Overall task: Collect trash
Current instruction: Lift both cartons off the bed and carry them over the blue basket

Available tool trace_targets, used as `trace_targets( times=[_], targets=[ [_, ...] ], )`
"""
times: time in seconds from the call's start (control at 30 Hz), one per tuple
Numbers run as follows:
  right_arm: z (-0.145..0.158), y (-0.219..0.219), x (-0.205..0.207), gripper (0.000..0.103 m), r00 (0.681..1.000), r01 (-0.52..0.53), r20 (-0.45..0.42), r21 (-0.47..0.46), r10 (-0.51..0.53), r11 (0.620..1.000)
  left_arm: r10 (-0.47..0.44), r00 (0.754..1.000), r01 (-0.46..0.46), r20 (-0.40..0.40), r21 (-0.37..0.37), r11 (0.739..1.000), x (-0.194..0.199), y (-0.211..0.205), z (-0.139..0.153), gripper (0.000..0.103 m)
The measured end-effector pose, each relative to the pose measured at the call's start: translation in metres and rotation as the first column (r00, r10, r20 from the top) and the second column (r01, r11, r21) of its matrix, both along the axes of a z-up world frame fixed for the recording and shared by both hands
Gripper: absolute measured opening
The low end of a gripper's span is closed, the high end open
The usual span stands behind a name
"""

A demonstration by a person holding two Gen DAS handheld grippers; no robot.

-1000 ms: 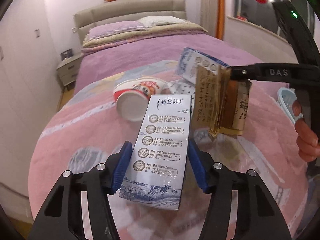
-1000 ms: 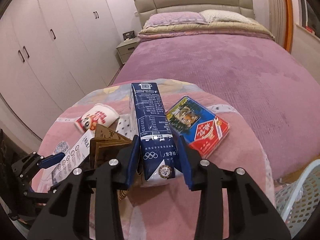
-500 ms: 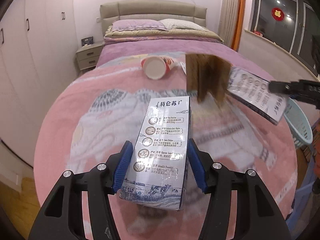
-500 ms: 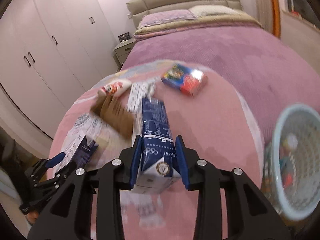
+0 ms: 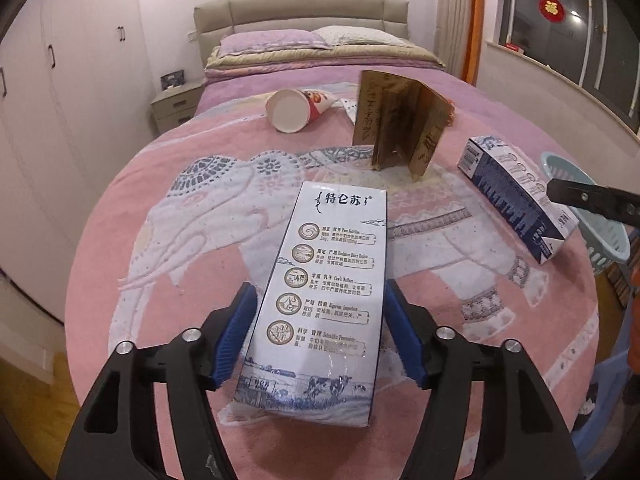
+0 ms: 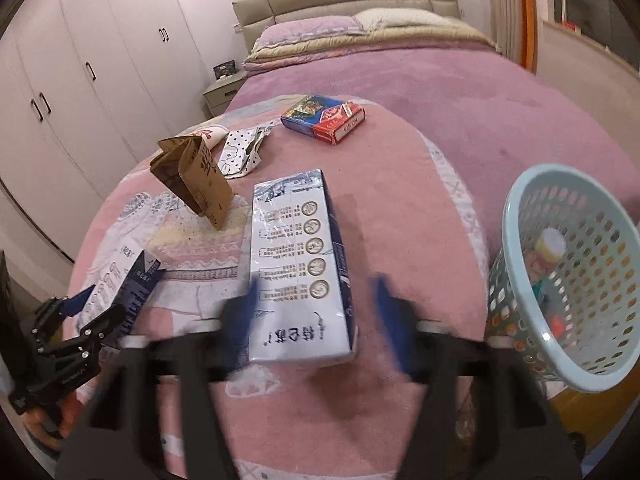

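Observation:
A white milk carton (image 5: 332,280) lies lengthwise on the pink blanket between the blue pads of my left gripper (image 5: 319,300). Its jaws are opening and a thin gap shows on each side. A second milk carton (image 6: 298,264) lies white face up between the blurred fingers of my right gripper (image 6: 316,304). Those jaws are opening too, with a wide gap on the right. A light blue basket (image 6: 520,208) with some trash inside stands just right of that carton. The left wrist view shows this carton (image 5: 516,204) beside one right finger (image 5: 592,200).
On the blanket farther up lie a tipped paper cup (image 5: 296,110), a folded brown paper bag (image 5: 400,120), a spotted wrapper (image 6: 240,152) and a red-and-blue box (image 6: 324,118). White wardrobes line the left wall. The bed's foot edge is close below both grippers.
Both pairs of jaws have spread apart from their cartons. The right carton has turned from its dark blue face to its white face. Both hands moved toward the basket side of the bed.

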State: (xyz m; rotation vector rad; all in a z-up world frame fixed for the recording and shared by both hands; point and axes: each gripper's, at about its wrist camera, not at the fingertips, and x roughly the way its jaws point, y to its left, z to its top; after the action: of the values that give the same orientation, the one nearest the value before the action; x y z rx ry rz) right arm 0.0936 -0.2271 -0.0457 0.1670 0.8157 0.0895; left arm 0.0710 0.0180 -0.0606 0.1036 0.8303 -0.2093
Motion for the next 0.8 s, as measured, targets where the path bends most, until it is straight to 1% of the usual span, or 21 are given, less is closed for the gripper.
trace_targets(
  times=[0.1,0.17,0.23,0.3,0.37,0.43,0.47,0.5,0.53,0.67,0.8],
  targets=[
    [-0.003,0.013,0.003,0.072,1.0,-0.019,0.014,-0.022,0.02,1.0,0.015,1.0,-0.015,-0.012,-0.004,1.0,0.005,0.0,-0.003,0.064],
    [-0.007,0.02,0.003,0.072,1.0,-0.01,0.016,-0.064,0.011,0.998,0.016,1.0,-0.016,-0.013,0.011,1.0,0.009,-0.004,-0.004,0.057],
    [-0.012,0.026,0.005,0.072,1.0,-0.011,0.016,-0.084,0.012,0.996,0.01,1.0,-0.01,-0.003,0.015,1.0,0.009,-0.008,-0.002,0.054],
    [-0.015,0.028,0.009,0.072,1.0,-0.009,0.008,-0.081,0.009,0.997,0.005,1.0,-0.005,0.02,0.001,1.0,0.006,-0.012,0.002,0.052],
    [-0.019,0.027,0.013,0.072,1.0,-0.006,0.0,-0.068,0.006,0.998,-0.01,0.999,0.01,0.038,-0.015,1.0,0.003,-0.017,0.007,0.051],
    [-0.022,0.027,0.016,0.072,1.0,0.003,-0.007,-0.073,-0.003,0.997,-0.027,0.998,0.028,0.059,-0.021,0.999,0.0,-0.024,0.012,0.051],
    [-0.023,0.027,0.018,0.069,1.0,0.008,-0.009,-0.077,-0.009,0.997,-0.035,0.997,0.037,0.069,-0.022,0.999,-0.001,-0.028,0.015,0.051],
    [-0.024,0.026,0.019,0.065,1.0,0.016,-0.011,-0.079,-0.017,0.997,-0.045,0.996,0.047,0.081,-0.021,0.999,-0.002,-0.032,0.018,0.051],
    [-0.025,0.024,0.02,0.056,1.0,0.019,-0.014,-0.077,-0.02,0.997,-0.054,0.995,0.056,0.09,-0.019,0.998,-0.001,-0.038,0.022,0.051],
    [-0.023,0.017,0.017,0.056,1.0,0.023,-0.002,-0.064,-0.023,0.998,-0.094,0.988,0.098,0.12,-0.022,0.995,0.0,-0.056,0.034,0.051],
    [-0.012,0.003,0.008,0.055,0.998,0.054,0.041,-0.057,-0.051,0.997,-0.137,0.979,0.143,0.15,-0.03,0.989,0.003,-0.078,0.045,0.051]
  ],
)
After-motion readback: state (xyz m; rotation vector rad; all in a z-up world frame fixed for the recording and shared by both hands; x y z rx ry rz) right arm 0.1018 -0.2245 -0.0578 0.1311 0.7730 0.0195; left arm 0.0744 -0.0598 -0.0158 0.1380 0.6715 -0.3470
